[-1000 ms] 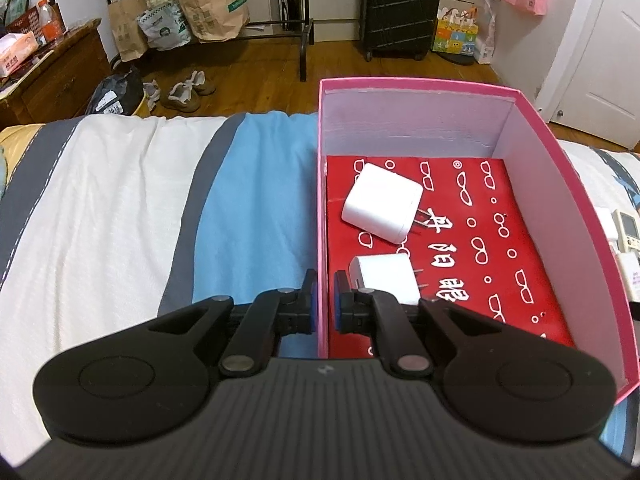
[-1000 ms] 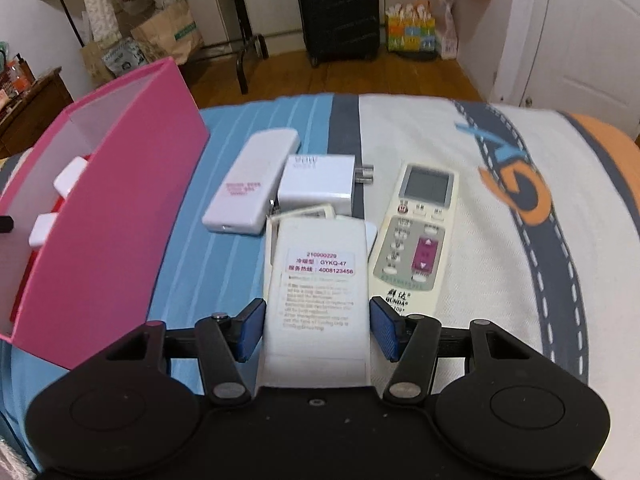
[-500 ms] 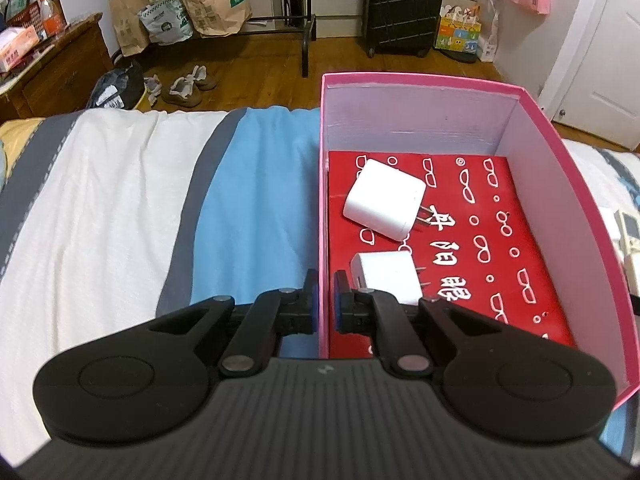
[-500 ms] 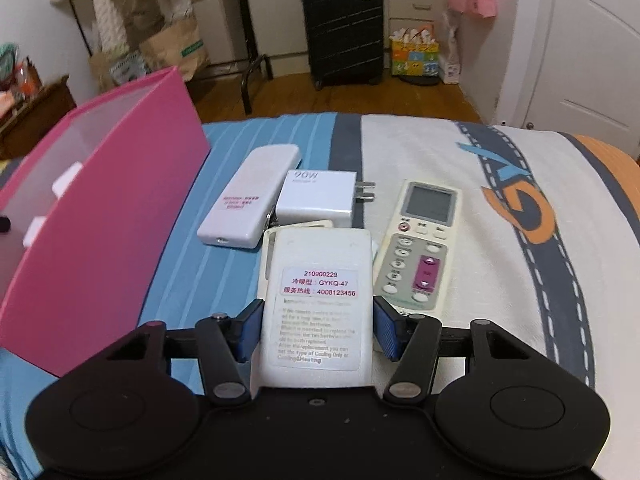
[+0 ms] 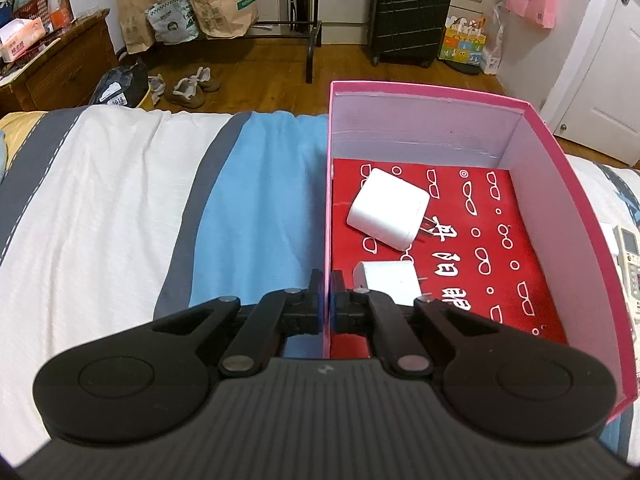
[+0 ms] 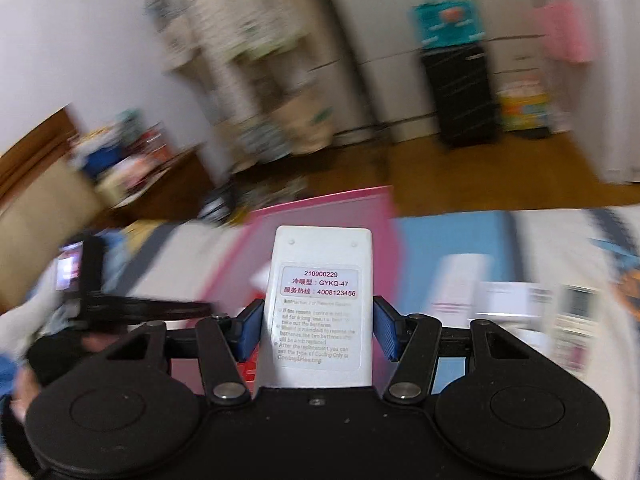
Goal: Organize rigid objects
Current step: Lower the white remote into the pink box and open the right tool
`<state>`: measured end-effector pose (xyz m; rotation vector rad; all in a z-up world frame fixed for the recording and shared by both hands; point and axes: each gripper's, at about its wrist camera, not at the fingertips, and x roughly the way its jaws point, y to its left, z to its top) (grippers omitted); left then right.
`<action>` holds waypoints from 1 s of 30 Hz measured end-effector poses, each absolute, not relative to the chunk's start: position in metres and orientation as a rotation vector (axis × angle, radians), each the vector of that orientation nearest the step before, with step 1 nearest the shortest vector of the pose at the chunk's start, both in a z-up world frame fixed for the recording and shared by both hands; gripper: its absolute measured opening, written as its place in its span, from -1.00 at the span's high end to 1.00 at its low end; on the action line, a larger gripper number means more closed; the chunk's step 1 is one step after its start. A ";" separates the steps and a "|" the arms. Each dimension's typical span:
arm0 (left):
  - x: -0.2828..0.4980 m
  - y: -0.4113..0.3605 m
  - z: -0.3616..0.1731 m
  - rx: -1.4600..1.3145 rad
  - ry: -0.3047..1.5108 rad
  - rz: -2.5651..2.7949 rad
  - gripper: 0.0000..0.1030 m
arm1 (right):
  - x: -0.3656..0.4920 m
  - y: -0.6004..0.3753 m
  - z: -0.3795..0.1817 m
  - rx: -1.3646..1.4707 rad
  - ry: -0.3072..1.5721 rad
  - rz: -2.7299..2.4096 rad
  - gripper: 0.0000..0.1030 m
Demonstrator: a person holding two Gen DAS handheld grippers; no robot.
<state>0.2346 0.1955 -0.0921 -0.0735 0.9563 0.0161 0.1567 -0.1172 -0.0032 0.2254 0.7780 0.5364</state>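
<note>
A pink box [image 5: 560,184] with a red patterned floor lies on the striped bed. Two white plug chargers rest inside it, one [image 5: 387,209] farther in and one [image 5: 387,282] near my fingers. My left gripper [image 5: 329,300] is shut on the box's left wall. My right gripper [image 6: 318,330] is shut on a white remote [image 6: 322,280] turned label-side up, held in the air in front of the pink box [image 6: 340,208]. The right wrist view is blurred by motion.
More white devices [image 6: 460,280] and a remote with buttons [image 5: 629,252] lie on the bed to the right of the box. A person's hand holding the other gripper [image 6: 92,300] shows at the left. Beyond the bed: wooden floor, a black suitcase [image 5: 408,12], paper bags, a wooden dresser.
My right gripper has lifted the white remote off the bed and swung left toward the pink box. The left gripper has stayed on the box wall.
</note>
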 end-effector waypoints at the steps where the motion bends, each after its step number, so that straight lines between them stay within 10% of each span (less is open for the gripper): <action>1: 0.234 0.196 -0.092 -0.070 0.954 0.015 0.96 | 0.161 -0.099 -0.001 0.182 0.799 0.584 -0.20; 30: 0.233 0.206 -0.097 -0.154 0.965 -0.007 0.93 | 0.321 0.018 -0.102 0.088 1.094 0.249 -0.18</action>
